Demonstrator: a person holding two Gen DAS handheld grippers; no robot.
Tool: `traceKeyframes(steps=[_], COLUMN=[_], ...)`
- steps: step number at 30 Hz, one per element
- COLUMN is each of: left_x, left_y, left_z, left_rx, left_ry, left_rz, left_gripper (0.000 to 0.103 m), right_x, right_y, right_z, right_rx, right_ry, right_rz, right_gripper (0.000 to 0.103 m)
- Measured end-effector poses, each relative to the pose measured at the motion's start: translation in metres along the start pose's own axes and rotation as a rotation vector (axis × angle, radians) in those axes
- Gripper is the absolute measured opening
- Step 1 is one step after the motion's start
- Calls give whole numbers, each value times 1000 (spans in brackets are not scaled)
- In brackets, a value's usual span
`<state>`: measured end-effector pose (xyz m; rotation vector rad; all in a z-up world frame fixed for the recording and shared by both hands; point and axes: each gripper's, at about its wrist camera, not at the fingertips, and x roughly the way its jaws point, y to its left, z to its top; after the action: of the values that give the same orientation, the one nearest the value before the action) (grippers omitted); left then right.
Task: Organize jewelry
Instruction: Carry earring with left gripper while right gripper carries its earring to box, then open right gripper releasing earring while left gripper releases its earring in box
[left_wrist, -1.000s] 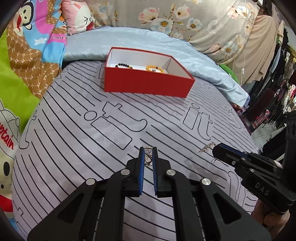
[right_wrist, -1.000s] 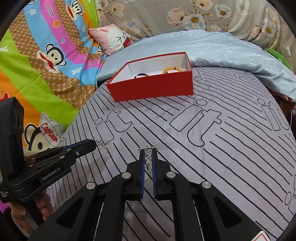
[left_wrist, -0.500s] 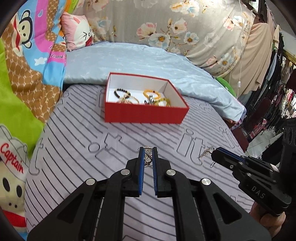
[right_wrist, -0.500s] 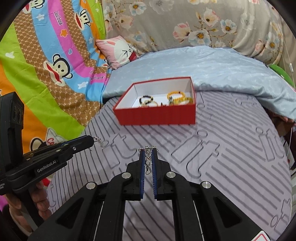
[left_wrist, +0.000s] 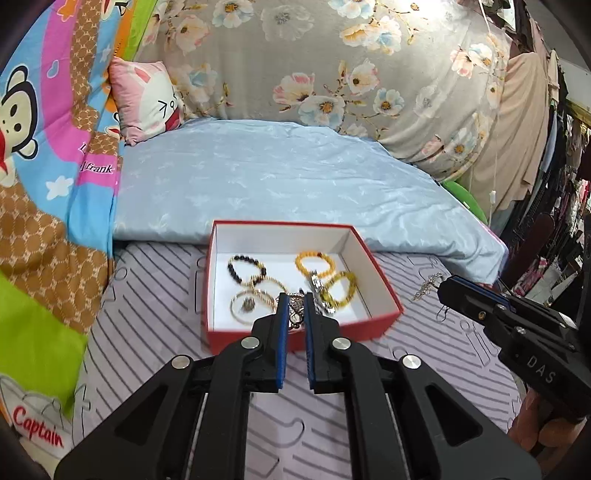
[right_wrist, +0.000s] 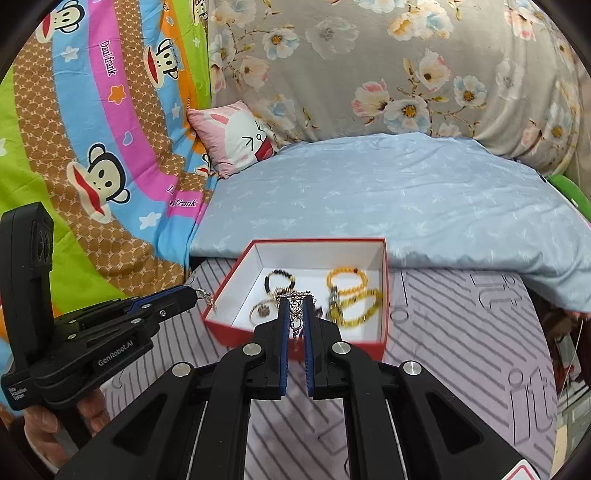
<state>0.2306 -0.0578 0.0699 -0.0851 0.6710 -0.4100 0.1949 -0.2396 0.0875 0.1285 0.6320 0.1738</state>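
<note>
Where bracelets crowd: red box.

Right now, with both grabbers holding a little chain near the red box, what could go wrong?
The left gripper and right gripper each pinch a thin silver chain. It could slip out and land outside the red box. Dropped in, it might tangle with the bead bracelets already piled there. The box sits on soft bedding, so a bump could shift it.

2 near wrist views, shared red box
</note>
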Motion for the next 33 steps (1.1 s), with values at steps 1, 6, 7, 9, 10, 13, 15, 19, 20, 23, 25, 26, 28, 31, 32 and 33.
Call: traceKeyframes(steps=[1, 6, 7, 9, 10, 13, 15, 19, 20, 23, 25, 26, 28, 31, 32, 33], left_x=[4, 42, 49, 62, 70, 88, 97, 121, 126, 139, 144, 145, 148, 151, 152, 154], left_y=[1, 8, 10, 11, 12, 13, 15, 18, 19, 21, 22, 23, 24, 25, 25, 24], left_z=[4, 26, 29, 33, 36, 39, 39, 38, 38, 35, 35, 35, 34, 34, 33, 33], left_rx=[2, -20, -23, -24, -23, -12, -6, 5, 6, 11, 10, 9, 9, 20, 22, 24], left_ry=[-3, 11, 14, 21, 26, 32, 37, 65, 72, 85, 87, 88, 90, 90, 93, 96], left_rz=[-2, -10, -10, -5, 3, 19, 24, 49, 49, 62, 64, 65, 67, 77, 74, 73], left_gripper=[7, 7, 7, 7, 7, 7, 7, 7, 7, 7, 7, 7, 7, 7, 7, 7], right_x=[6, 44, 52, 67, 73, 95, 107, 130, 135, 148, 153, 155, 158, 164, 165, 166], right_y=[-1, -11, -14, -17, -19, -22, -25, -28, -28, -30, -32, -32, -33, -33, -33, -33], right_z=[4, 23, 26, 30, 31, 34, 35, 32, 30, 25, 22, 22, 21, 20, 20, 20], right_rx=[0, 25, 32, 40, 41, 41, 45, 50, 50, 51, 53, 55, 58, 55, 54, 53], right_ry=[1, 23, 28, 40, 46, 66, 78, 107, 114, 134, 141, 143, 145, 151, 153, 155], right_rz=[1, 19, 19, 19, 18, 15, 10, 3, 2, -4, -7, -7, -13, -22, -25, -27], right_gripper=[6, 6, 6, 6, 6, 6, 6, 6, 6, 6, 6, 6, 6, 6, 6, 6])
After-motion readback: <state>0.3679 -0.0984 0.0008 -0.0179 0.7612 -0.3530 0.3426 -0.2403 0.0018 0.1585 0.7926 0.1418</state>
